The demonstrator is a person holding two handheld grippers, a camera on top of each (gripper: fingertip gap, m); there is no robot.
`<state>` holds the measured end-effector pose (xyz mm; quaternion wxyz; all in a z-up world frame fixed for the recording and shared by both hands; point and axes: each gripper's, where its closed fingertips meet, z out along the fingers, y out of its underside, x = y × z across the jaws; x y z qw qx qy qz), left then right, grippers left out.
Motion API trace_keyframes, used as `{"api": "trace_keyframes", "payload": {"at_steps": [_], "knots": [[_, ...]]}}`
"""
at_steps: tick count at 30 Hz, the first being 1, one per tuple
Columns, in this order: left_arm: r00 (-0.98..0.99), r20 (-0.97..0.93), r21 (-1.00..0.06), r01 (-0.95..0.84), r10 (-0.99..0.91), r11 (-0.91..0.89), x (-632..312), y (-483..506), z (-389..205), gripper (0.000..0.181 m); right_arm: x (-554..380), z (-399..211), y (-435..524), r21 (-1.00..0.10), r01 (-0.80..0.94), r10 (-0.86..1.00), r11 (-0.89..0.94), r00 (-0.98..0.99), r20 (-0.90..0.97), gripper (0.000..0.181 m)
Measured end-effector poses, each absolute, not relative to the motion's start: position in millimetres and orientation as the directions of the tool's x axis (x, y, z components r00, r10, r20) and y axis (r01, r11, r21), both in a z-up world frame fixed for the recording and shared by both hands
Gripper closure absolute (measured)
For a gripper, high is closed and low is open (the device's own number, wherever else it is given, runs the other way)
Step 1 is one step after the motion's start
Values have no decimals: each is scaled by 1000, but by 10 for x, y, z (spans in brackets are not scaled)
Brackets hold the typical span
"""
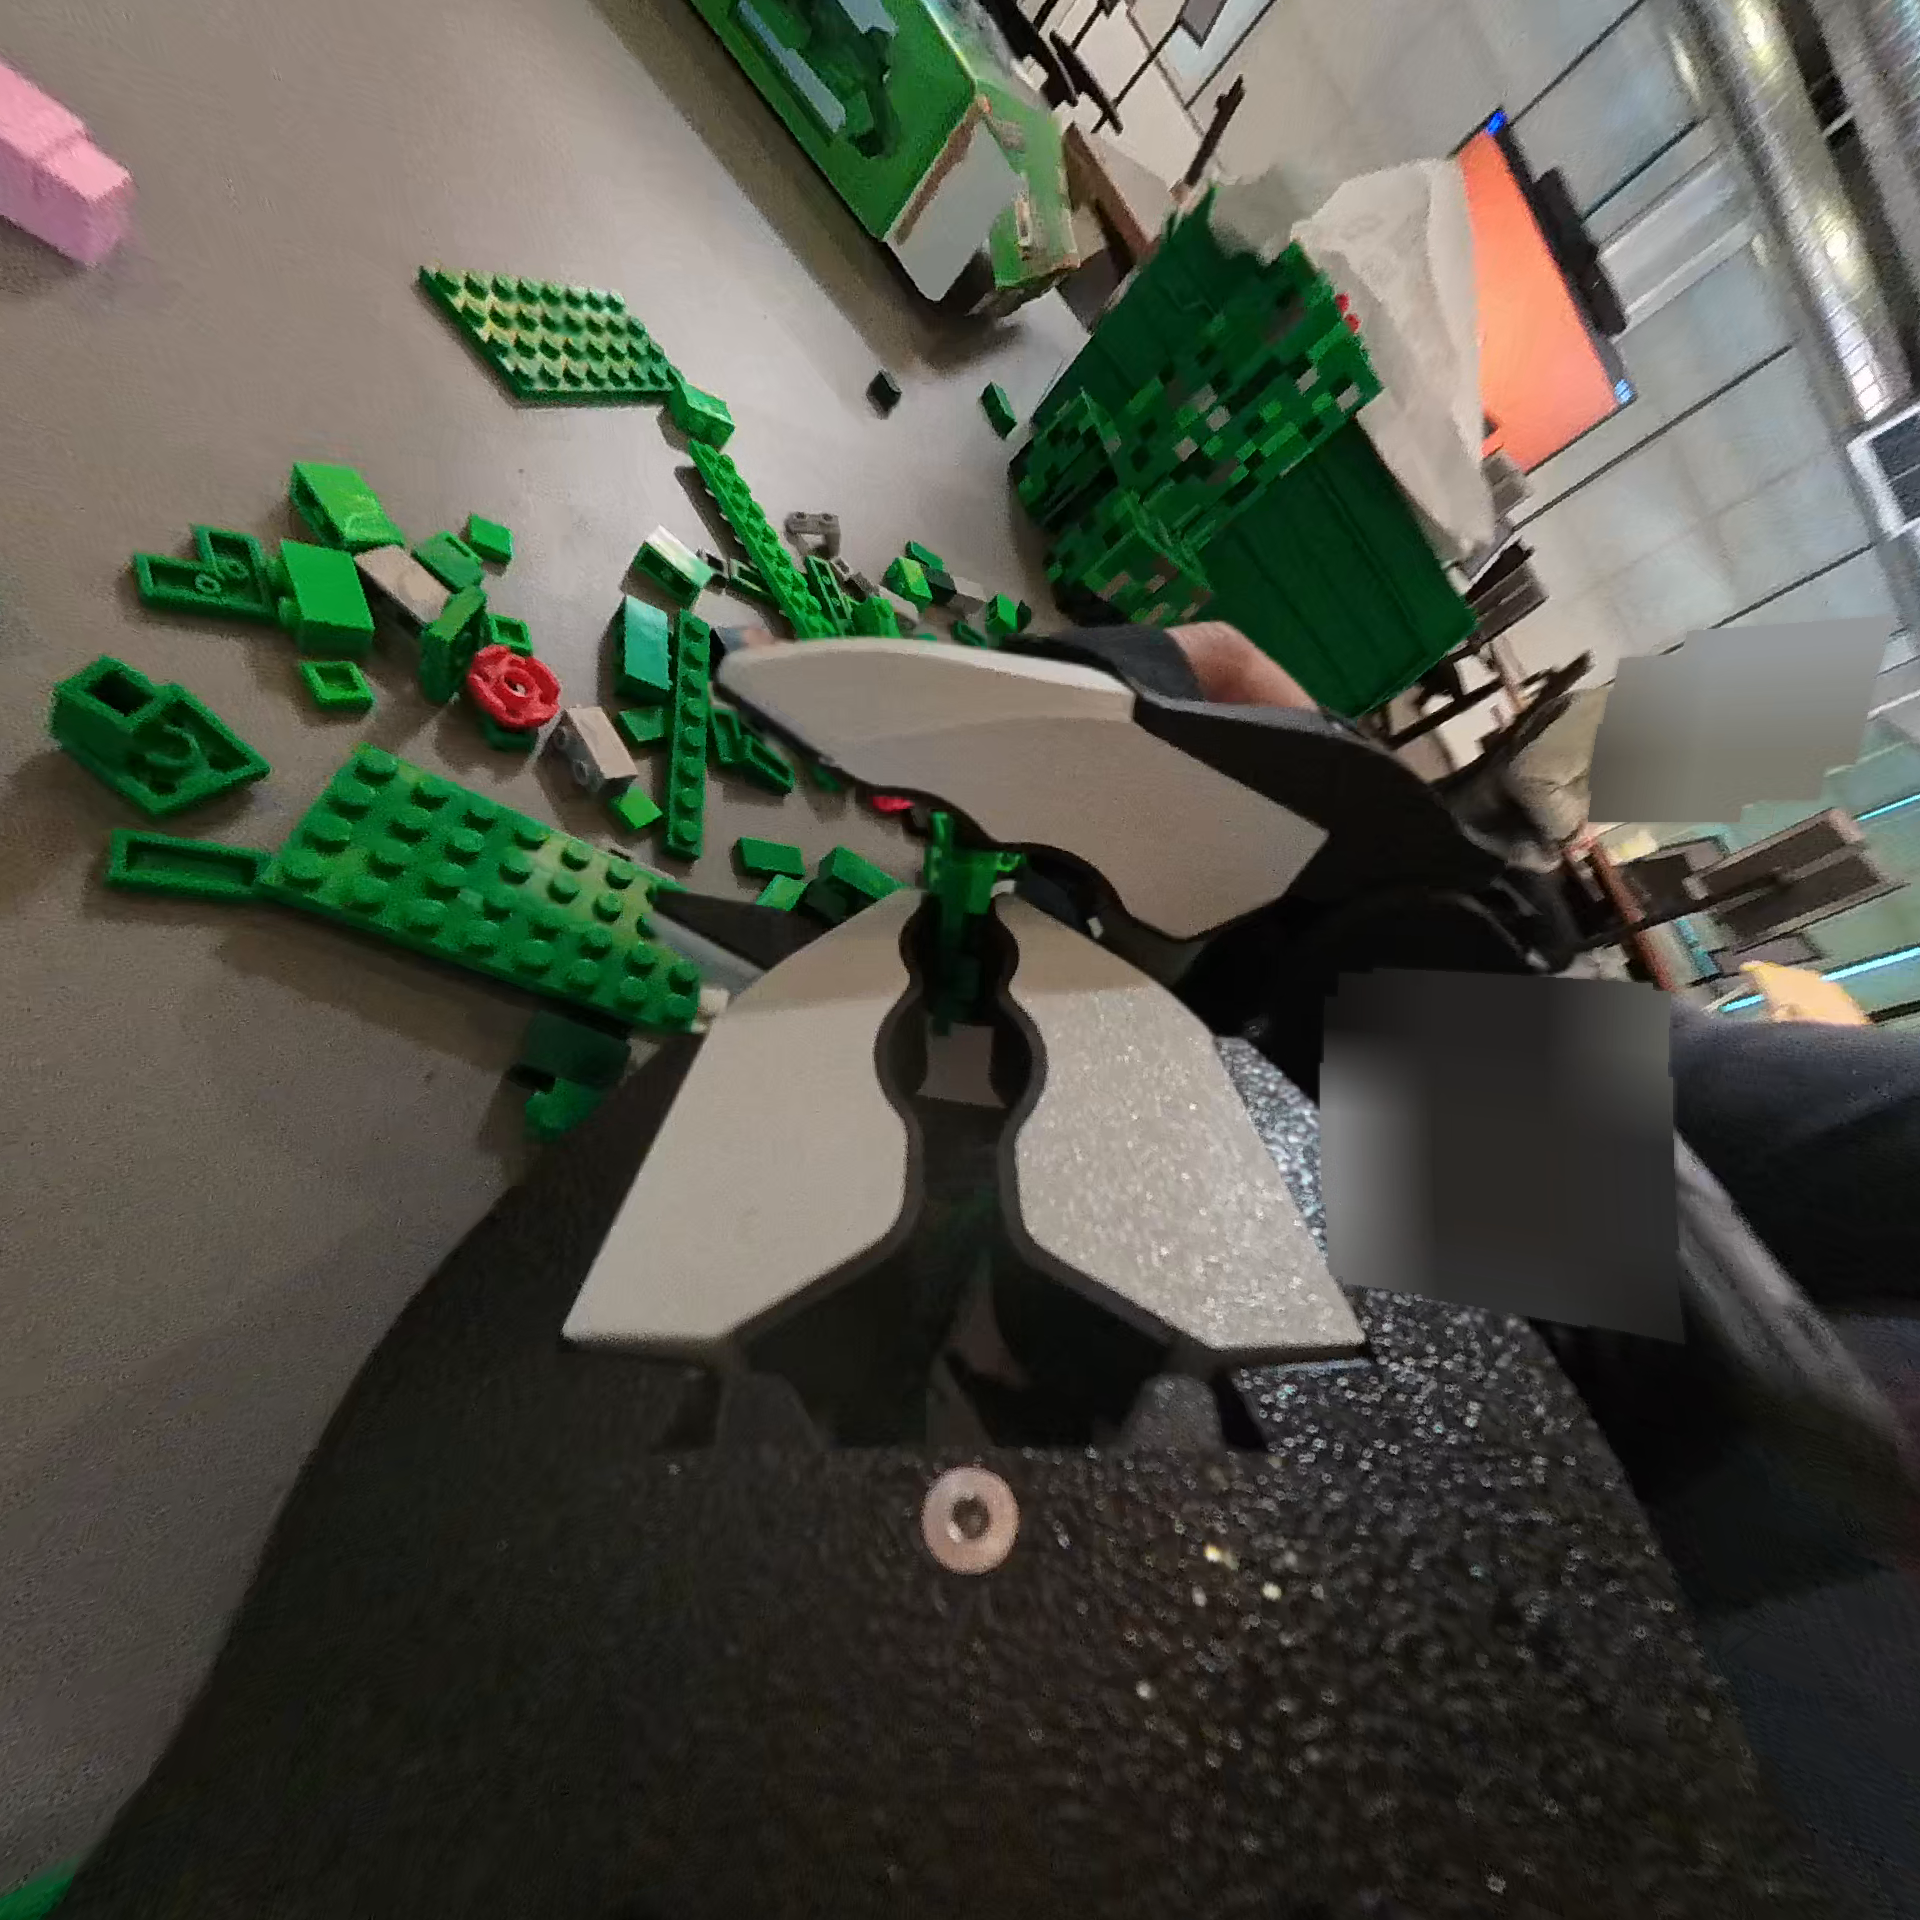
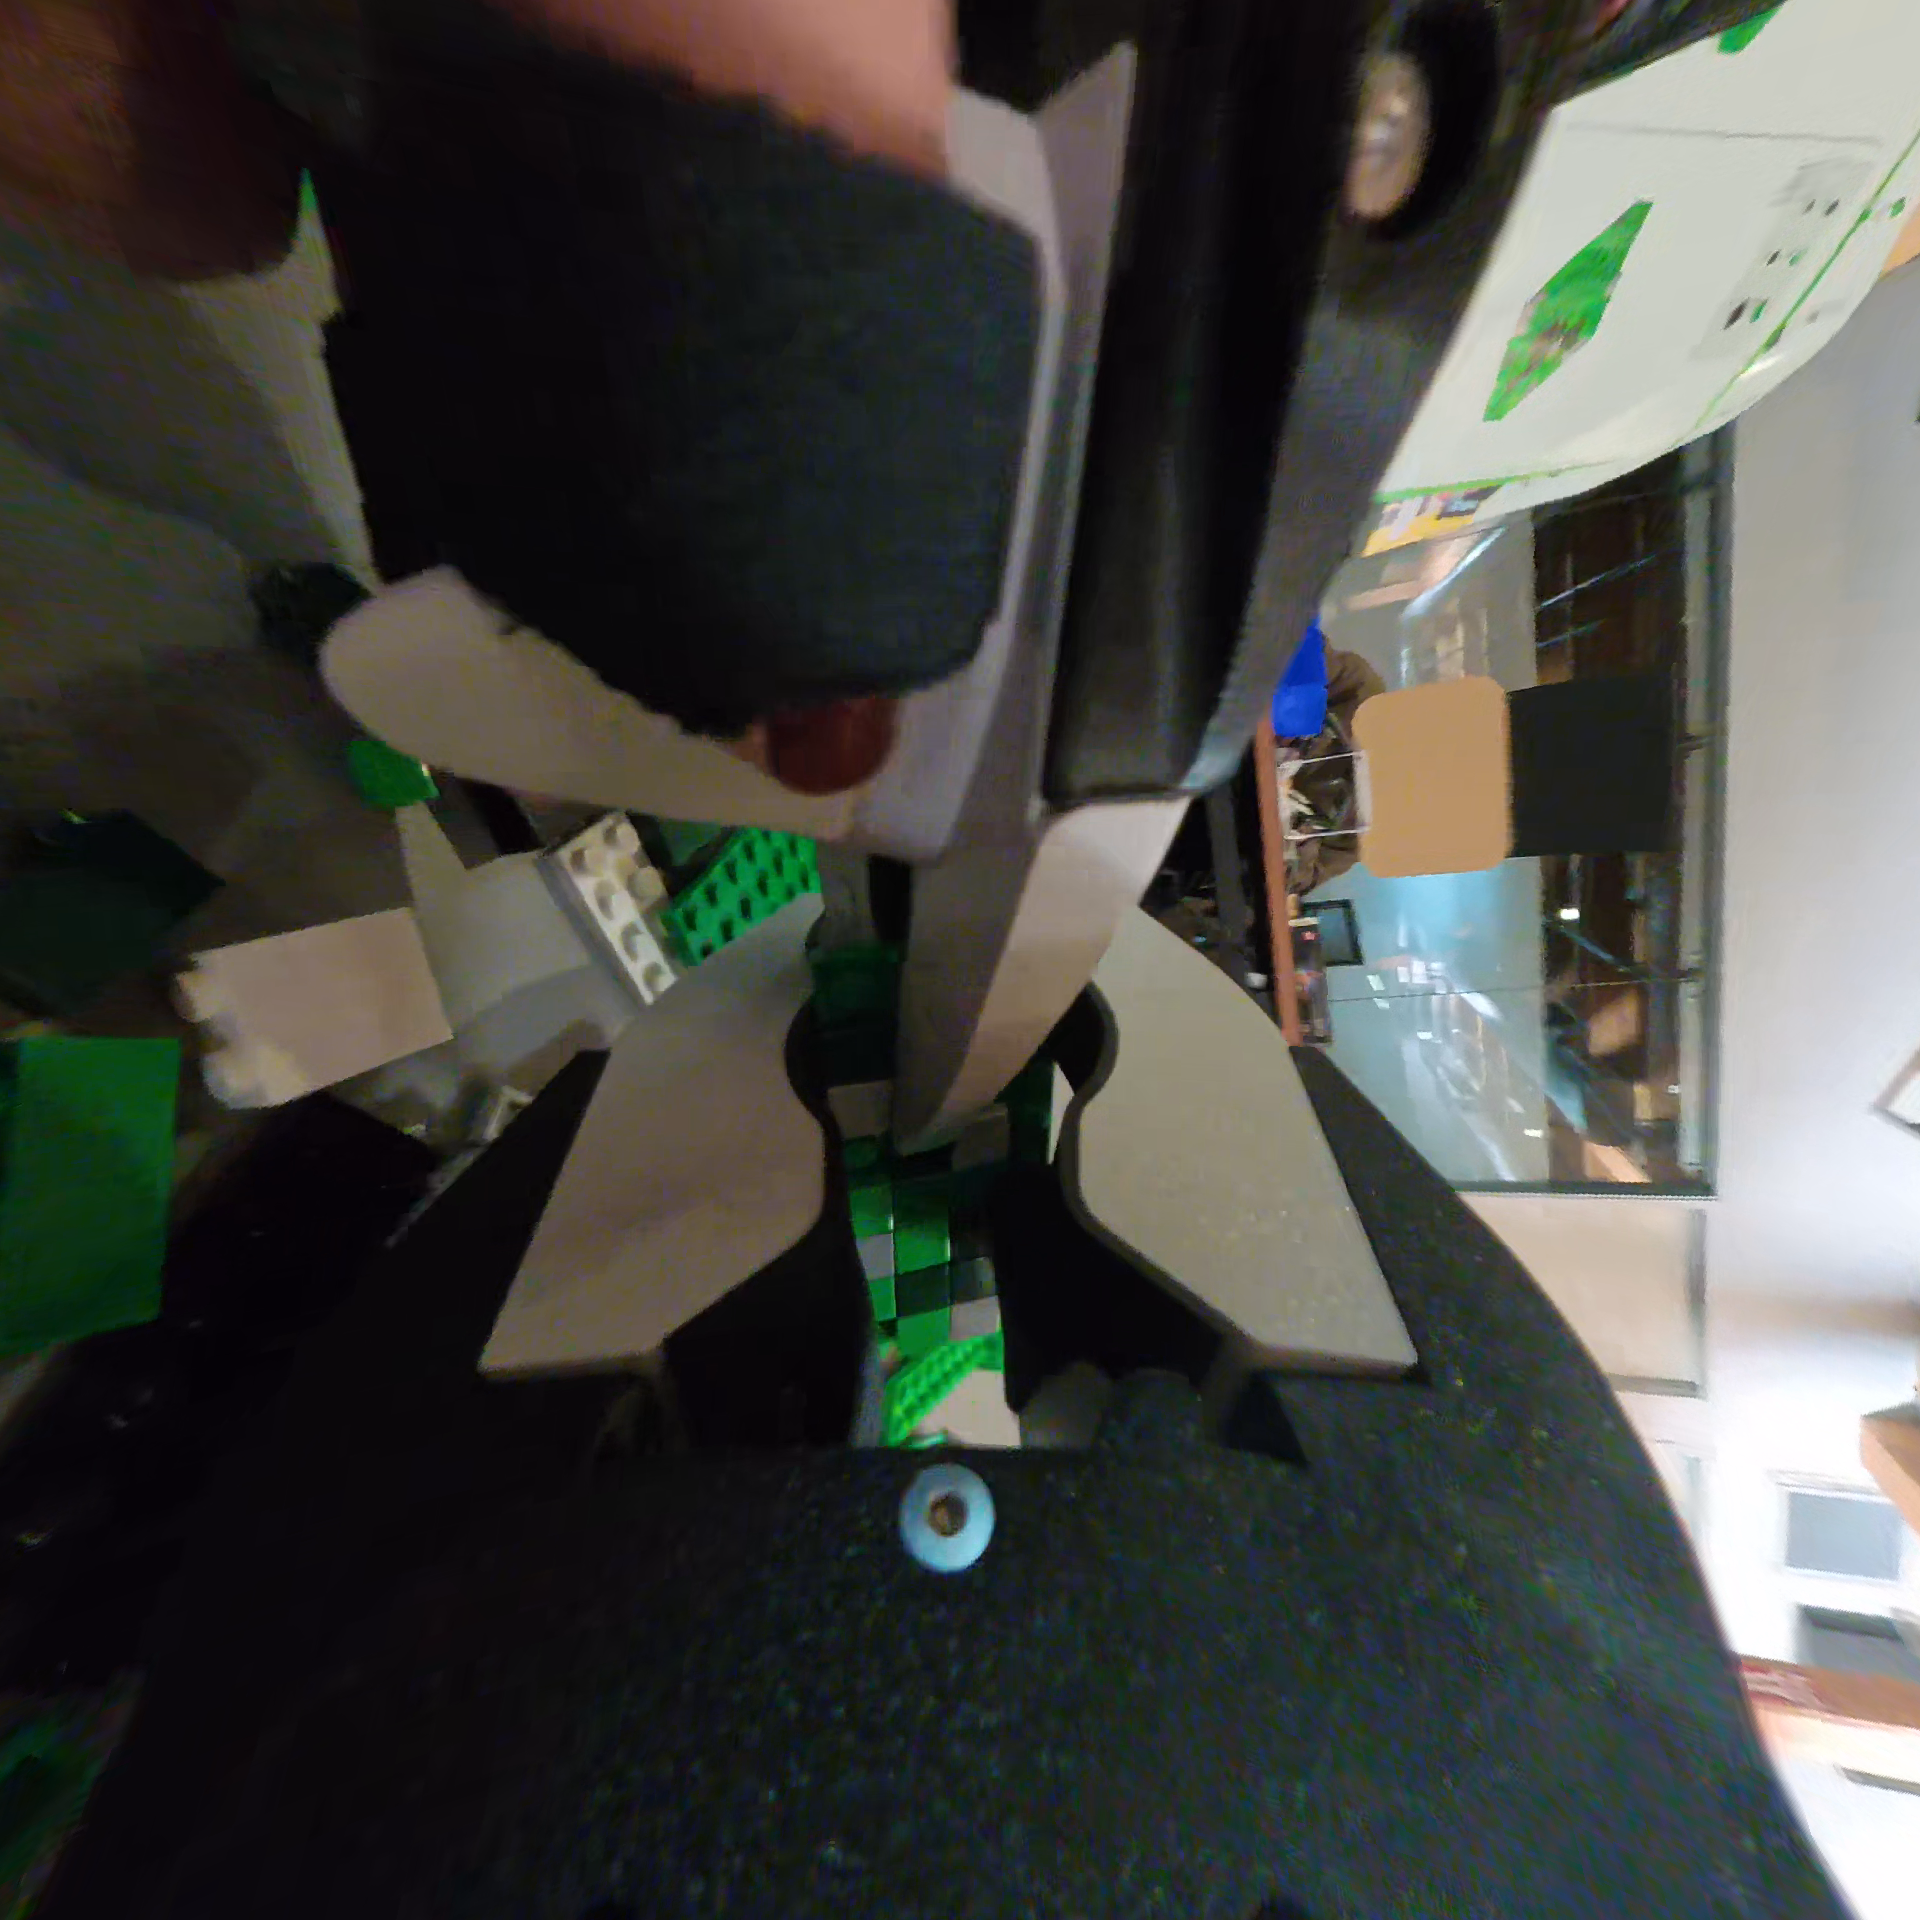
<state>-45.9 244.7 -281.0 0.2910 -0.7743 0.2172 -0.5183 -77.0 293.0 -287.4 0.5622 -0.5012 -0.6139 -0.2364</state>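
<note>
A small green brick piece (image 1: 961,935) is clamped between the closed fingers of the left gripper (image 1: 958,940), above scattered green bricks (image 1: 468,883) on the grey table (image 1: 260,1143), while the right gripper (image 2: 940,1060), jaws apart, is seen around the left one's tip.

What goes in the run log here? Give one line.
left claw: shut on green brick piece | right claw: open, around left claw tip | nearby: loose green bricks on grey table

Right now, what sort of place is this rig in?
Probably an office or shared workspace used for toy-brick building: a grey table strewn with loose green bricks, glass partition walls, and a wall screen behind.
</note>
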Motion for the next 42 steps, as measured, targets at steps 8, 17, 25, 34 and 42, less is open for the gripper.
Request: {"api": "trace_keyframes", "payload": {"at_steps": [8,17,25,34,42], "knots": [[323,756,-608,25,-569,-794,-465,2458,-2823,172,-764,-2860,2958,-154,904,241,400,58,969,142],[288,814,-544,75,-505,-835,-482,2494,-2852,175,-784,-2844,2955,-106,896,170,431,35,985,144],[297,802,-557,58,-519,-828,-484,2488,-2890,175,-789,-2961,2960,-186,886,262,425,77,962,146],[411,668,-662,-53,-620,-748,-458,2462,-2923,175,-816,-2973,2917,-249,860,325,445,104,940,142],[396,648,-673,-101,-650,-733,-444,2418,-2931,164,-823,-3003,2901,-304,847,382,435,132,915,144]]}}
